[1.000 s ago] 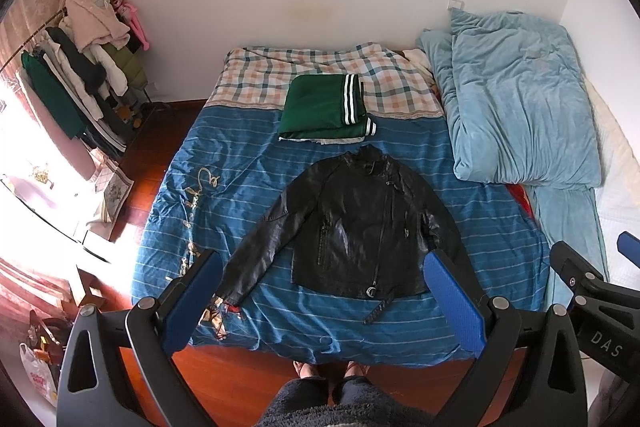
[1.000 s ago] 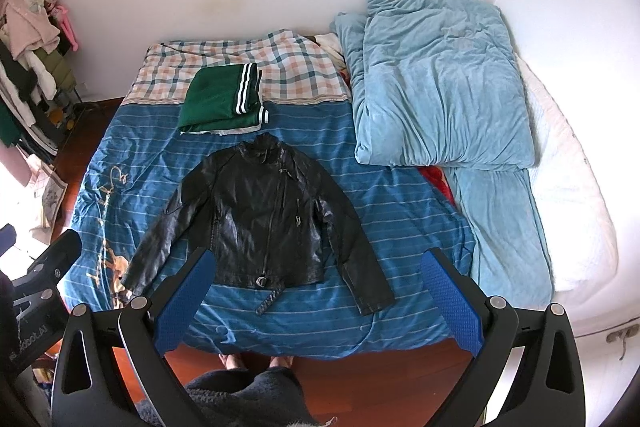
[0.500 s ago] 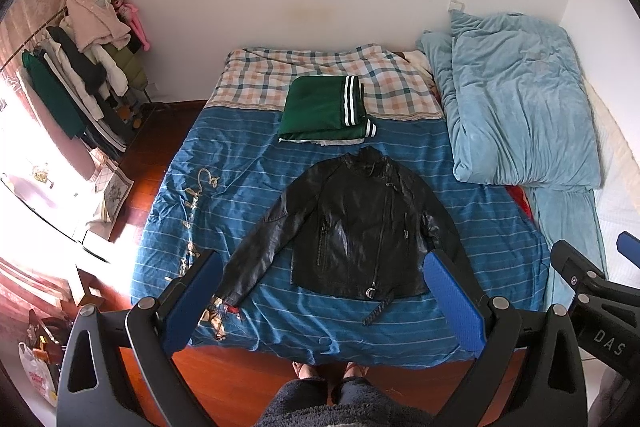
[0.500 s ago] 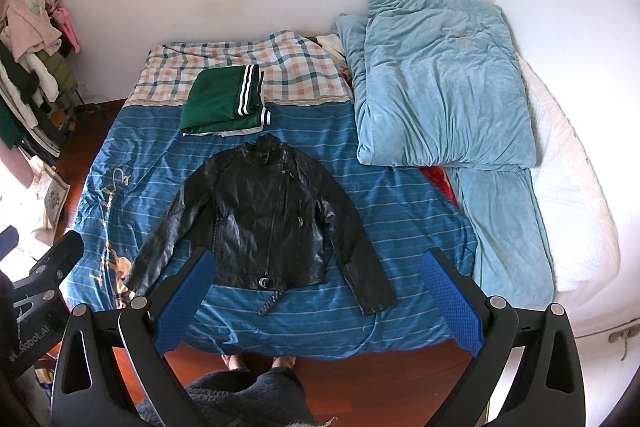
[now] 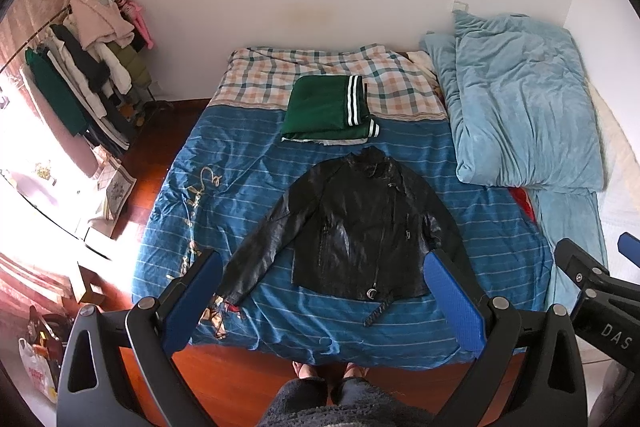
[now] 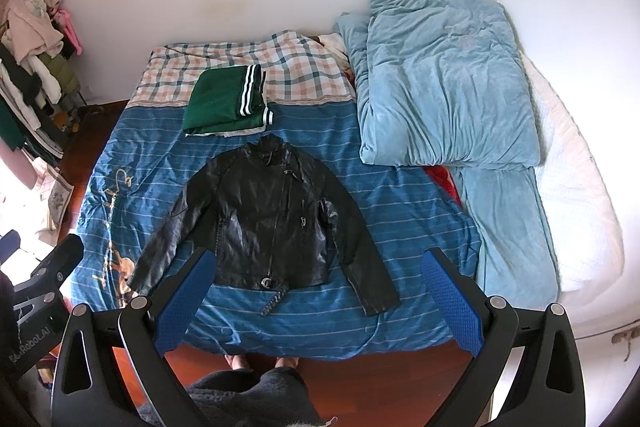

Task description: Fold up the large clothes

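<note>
Black leather jacket (image 5: 360, 227) flat on bed (image 5: 248, 163), sleeves spread, unfolded.

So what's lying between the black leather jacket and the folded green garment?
Nothing: only bare blue striped bedcover between black leather jacket and folded green garment, both wrist views.

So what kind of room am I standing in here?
Most likely a home bedroom: a bed with a blue striped cover, a light blue duvet piled along one side, and a crowded clothes rack by the wall. A black leather jacket lies spread on the bed.
</note>
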Available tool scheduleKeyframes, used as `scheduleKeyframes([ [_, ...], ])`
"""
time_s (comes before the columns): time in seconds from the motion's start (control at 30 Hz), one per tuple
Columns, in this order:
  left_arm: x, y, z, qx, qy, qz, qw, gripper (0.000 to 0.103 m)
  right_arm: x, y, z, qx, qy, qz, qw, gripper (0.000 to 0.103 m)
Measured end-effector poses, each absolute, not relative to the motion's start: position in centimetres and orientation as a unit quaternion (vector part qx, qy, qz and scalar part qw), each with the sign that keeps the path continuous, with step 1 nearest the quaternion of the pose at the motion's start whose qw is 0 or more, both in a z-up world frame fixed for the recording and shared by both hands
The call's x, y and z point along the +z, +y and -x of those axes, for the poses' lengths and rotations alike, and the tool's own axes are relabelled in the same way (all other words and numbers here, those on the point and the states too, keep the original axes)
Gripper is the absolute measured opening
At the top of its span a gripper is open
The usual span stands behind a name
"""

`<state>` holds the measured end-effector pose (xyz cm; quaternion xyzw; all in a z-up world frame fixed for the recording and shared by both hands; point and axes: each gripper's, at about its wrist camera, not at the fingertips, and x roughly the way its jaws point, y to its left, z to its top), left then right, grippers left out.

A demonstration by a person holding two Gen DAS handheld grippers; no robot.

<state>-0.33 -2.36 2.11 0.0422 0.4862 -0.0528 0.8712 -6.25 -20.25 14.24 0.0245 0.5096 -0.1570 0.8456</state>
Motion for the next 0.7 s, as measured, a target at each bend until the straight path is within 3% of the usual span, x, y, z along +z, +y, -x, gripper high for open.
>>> scheduleKeyframes([
  [0.2,-0.3,-2.3,-1.7,-0.007,0.463,-0.047,0.885,0.103,10.6,-23.3,4.3,-0.136,0.504,-0.085,0.849,0.103],
  [0.47,-11.8,-1.6,-9.3,0.054,0.473,-0.102,0.874,0.103,-5.5,-32.6,1.7,-0.205,0.563,-0.245,0.763,0.100],
  [0.57,-18.0,-1.6,-12.5,0.047,0.503,-0.126,0.854,0.103,-13.9,-36.2,2.3,-0.236,0.582,-0.327,0.706,0.084],
  [0.63,-21.4,-1.7,-14.4,0.040,0.523,-0.135,0.840,0.103,-19.0,-38.0,3.3,-0.269,0.584,-0.368,0.672,0.065],
  [0.7,-25.6,-1.8,-16.6,0.034,0.541,-0.142,0.828,0.103,-24.2,-39.4,4.6,-0.300,0.570,-0.415,0.643,0.065],
])
